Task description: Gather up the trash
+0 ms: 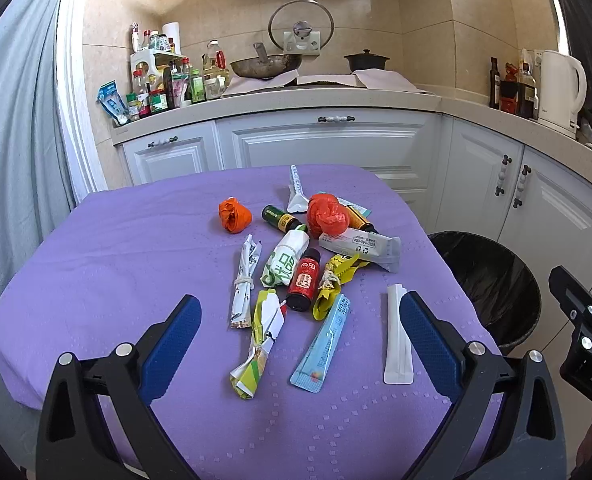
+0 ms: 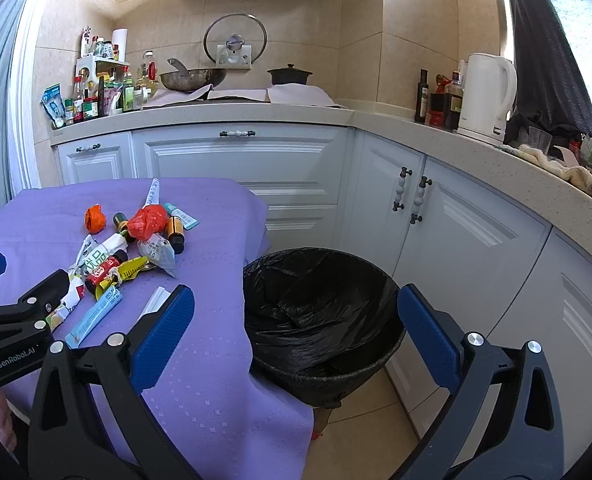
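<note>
Fingers wide on both, we are holding the left gripper [image 1: 301, 336] over the trash pile [image 1: 296, 264] (nothing gripped) and the right gripper [image 2: 296, 326] above the bin [image 2: 320, 320].

A wok [image 1: 266, 66], black pot [image 1: 366, 60] and white kettle [image 1: 560, 90] sit on the kitchen counter [image 1: 336, 98].

Left gripper [image 1: 300, 328] is wide open over the purple tablecloth [image 1: 116, 264], holding nothing. Wrappers, a red bottle [image 1: 305, 280] and orange bags are piled ahead, black bin [image 1: 492, 280] off the right.
</note>
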Motion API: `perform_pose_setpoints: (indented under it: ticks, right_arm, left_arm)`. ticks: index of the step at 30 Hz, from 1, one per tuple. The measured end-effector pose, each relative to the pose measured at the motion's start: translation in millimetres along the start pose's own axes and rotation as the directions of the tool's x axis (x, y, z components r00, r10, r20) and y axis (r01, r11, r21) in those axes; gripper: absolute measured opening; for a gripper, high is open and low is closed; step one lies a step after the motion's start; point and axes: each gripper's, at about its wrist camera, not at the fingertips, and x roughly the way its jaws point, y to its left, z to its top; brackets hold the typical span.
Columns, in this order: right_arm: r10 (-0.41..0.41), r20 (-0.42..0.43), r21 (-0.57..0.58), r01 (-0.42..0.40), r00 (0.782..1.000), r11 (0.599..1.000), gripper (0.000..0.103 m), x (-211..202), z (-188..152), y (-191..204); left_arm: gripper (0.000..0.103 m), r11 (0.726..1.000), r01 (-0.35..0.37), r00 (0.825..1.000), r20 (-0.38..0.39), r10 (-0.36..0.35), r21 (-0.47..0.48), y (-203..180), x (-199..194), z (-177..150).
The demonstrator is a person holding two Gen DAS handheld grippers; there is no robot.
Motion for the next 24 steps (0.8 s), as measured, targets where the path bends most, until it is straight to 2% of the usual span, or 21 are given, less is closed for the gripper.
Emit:
perform_pose_setpoints:
  ticks: [24]
  right_arm:
    - [0.001,0.007,0.0,-0.001,1.0,1.0,0.099,-4.0,5.1,-5.4]
  left_arm:
    - [0.097,1.0,0.004,1.0,0.011,-0.004,-0.013,1.1,-4.8,4.9]
